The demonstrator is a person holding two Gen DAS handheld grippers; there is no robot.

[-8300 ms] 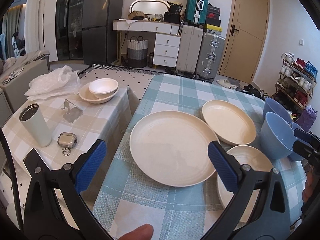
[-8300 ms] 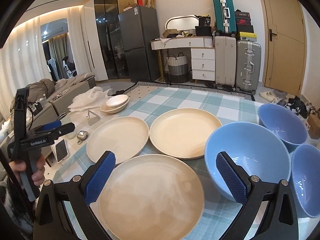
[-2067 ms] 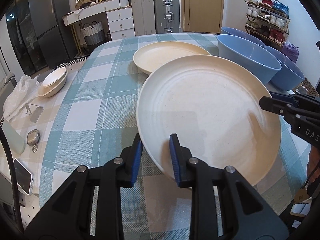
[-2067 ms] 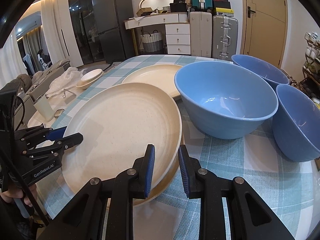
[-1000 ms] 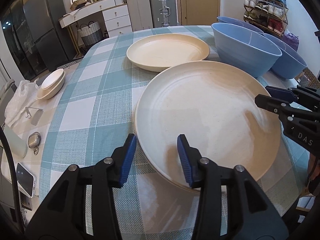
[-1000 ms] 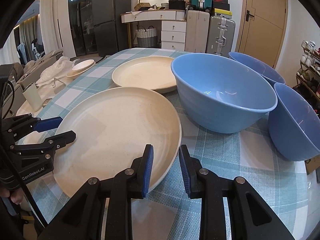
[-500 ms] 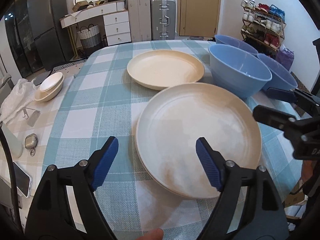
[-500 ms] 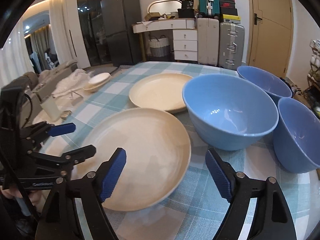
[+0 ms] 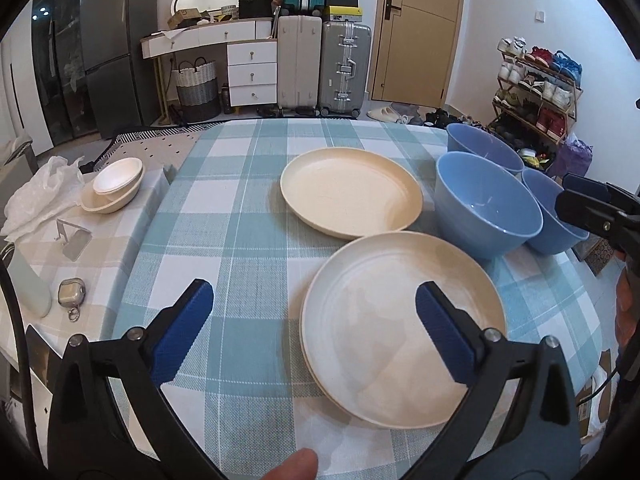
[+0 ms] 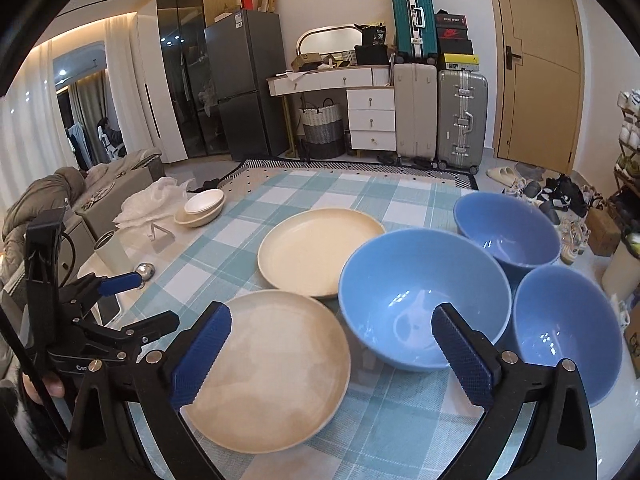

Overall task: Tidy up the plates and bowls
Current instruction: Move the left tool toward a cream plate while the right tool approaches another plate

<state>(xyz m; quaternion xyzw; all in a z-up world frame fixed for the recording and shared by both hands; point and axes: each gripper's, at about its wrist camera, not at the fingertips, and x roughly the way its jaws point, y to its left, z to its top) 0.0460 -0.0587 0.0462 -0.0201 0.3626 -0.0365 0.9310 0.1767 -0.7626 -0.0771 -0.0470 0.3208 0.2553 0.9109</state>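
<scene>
Your stacked cream plates (image 9: 402, 320) (image 10: 276, 364) sit at the near edge of the checked table (image 9: 240, 208) (image 10: 384, 432), the top one resting inside the one beneath. Just behind them, the single cream plate (image 9: 351, 192) (image 10: 316, 250) lies flat, its near rim almost touching the stack. To the right, the big blue bowl (image 9: 486, 204) (image 10: 424, 296) stands close against both plates, with two more blue bowls (image 10: 506, 228) (image 10: 568, 332) crowding it on the far and right sides.

Your left gripper (image 9: 314, 324) (image 10: 138, 300) is spread wide and grips nothing; its right pad hangs over the stack. Your right gripper (image 10: 330, 356) (image 9: 592, 204) is equally wide, straddling the stack's right rim and the big bowl.

On the side table to your left lie nested small white bowls (image 9: 114, 188) (image 10: 202, 206), a crumpled plastic bag (image 9: 38, 190), a cup (image 10: 112, 254) and a metal stand (image 9: 74, 238).
</scene>
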